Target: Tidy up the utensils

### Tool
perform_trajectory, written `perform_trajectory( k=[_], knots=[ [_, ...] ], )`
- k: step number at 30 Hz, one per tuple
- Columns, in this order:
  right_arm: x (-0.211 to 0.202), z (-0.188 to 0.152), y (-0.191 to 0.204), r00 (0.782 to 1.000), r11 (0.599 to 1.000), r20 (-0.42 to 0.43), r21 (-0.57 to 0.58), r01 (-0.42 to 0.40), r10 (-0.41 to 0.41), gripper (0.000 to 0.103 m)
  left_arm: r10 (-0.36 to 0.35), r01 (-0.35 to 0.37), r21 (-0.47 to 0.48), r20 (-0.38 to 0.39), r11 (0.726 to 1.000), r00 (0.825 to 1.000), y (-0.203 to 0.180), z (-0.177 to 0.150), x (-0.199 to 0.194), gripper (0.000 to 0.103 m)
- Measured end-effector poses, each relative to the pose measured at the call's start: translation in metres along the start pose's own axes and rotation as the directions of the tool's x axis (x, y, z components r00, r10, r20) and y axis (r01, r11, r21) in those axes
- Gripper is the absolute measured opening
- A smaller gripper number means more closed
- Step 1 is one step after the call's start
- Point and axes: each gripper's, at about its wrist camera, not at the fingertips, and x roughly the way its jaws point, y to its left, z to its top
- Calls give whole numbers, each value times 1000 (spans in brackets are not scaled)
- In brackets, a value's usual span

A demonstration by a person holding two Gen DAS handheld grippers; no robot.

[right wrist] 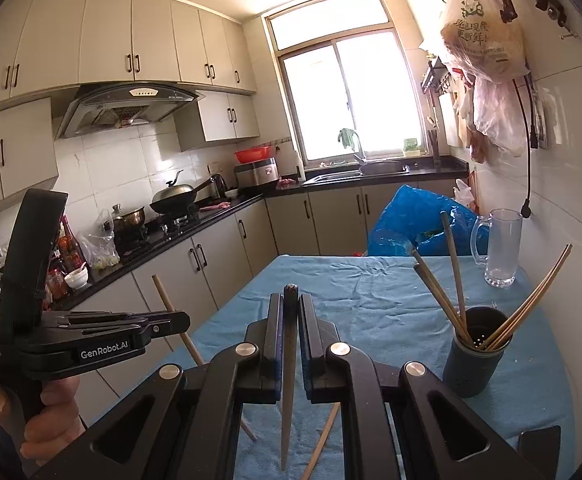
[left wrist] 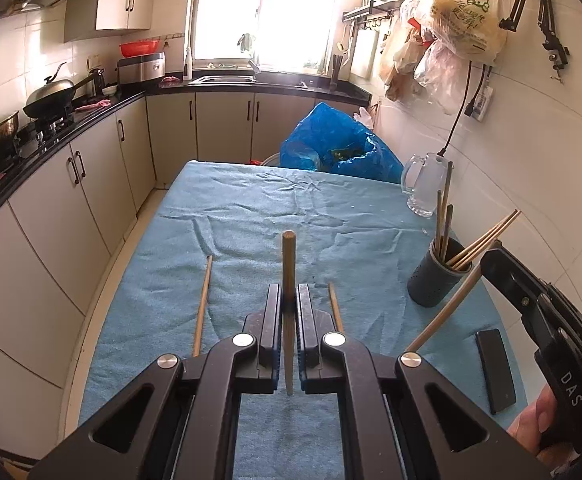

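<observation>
Between the left gripper's [left wrist: 289,300] jaws a brown chopstick [left wrist: 288,264] stands almost upright, pinched near its middle, its blunt end above the jaws and its thin end below them. The right gripper [right wrist: 291,312] is closed the same way on a dark chopstick [right wrist: 290,380] with a patterned cap, tapered end pointing down toward the camera. Both jaws are nearly together, with only the stick's width between them.

Ahead and to the right of the right jaws sits the dark perforated holder [right wrist: 477,352], already carrying several chopsticks [right wrist: 527,300] that lean outward to both sides. In the left view the same holder [left wrist: 439,276] is far to the right of the jaws. Two loose chopsticks [left wrist: 203,304] lie on the blue cloth [left wrist: 251,208] covering the surface, one either side of the left jaws.

The step in hand looks like dropping the held sticks into the holder. To do it well, I would bring the right stick over first, since it is nearer, and aim its tip at the open gap between the leaning bundles, not onto them. Keep the stick close to vertical and lower it until the tip is past the rim before loosening the jaws, or it may bounce out. Nudging the rim could tip the holder, and the glass mug [right wrist: 501,248] stands just beyond it.
</observation>
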Motion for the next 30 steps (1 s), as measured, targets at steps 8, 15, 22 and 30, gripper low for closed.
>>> perform_trajectory(
  k=[8, 15, 22, 30],
  knots=[
    [-7, 3, -9, 1000, 1000, 7, 20, 1, -1, 8, -2, 2, 13, 0, 1000, 1000, -4, 1, -2, 6],
    [-13, 6, -17, 1000, 999, 22, 36, 14, -15, 8, -7, 7, 20, 1, 1000, 1000, -7, 1, -4, 6],
    [-25, 8, -28, 999, 998, 43, 59, 25, -28, 8, -14, 13, 36, 11, 999, 1000, -14, 1, -12, 6],
    [-46, 11, -44, 995, 994, 81, 93, 51, -58, 8, -25, 24, 62, 20, 998, 999, -26, 2, -20, 6]
  ],
)
